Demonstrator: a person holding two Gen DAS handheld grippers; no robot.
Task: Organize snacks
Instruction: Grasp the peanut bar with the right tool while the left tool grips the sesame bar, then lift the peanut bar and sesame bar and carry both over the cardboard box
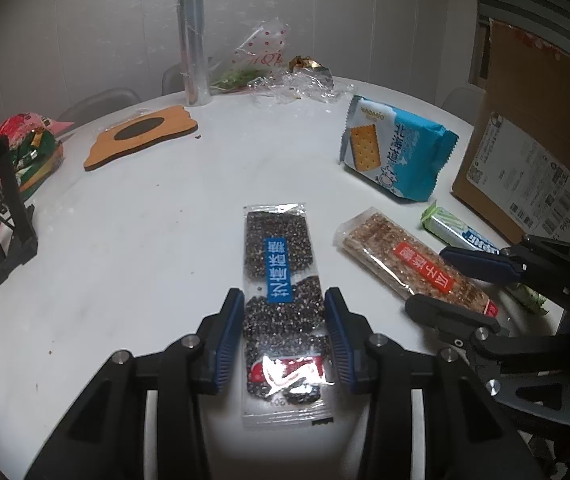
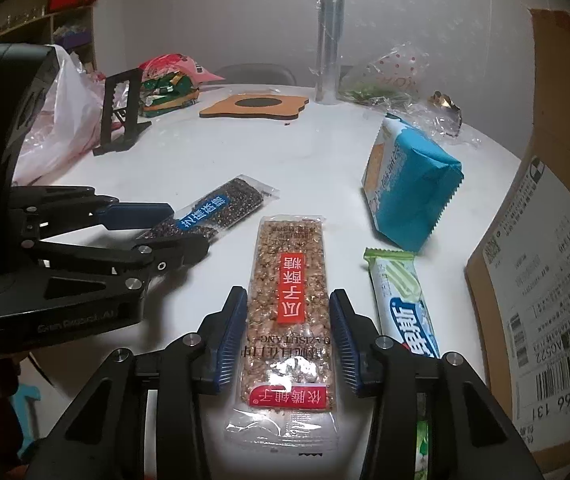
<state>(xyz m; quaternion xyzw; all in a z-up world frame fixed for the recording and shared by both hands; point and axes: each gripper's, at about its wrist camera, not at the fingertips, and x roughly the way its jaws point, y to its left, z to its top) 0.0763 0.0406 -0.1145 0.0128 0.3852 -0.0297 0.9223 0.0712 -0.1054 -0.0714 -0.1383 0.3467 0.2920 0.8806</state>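
Note:
A black sesame bar [image 1: 281,264] in a clear wrapper lies lengthwise between the blue pads of my left gripper [image 1: 284,300], which press on its two long edges. In the right wrist view the same bar [image 2: 221,208] sticks out of the left gripper [image 2: 189,230] toward the table's middle. My right gripper [image 2: 288,300] is shut the same way on a nut brittle bar [image 2: 289,280] with a red label. That bar [image 1: 397,252] and the right gripper [image 1: 427,280] show at the right of the left wrist view.
A blue cracker pack [image 2: 413,192] and a green-white wafer bar [image 2: 401,296] lie right of the brittle bar. A cardboard box [image 2: 557,280] stands at the table's right edge. Farther back on the white table [image 1: 145,240] are a black stand [image 1: 1,208], a wooden coaster [image 1: 141,136], a film roll [image 1: 195,40] and plastic bags.

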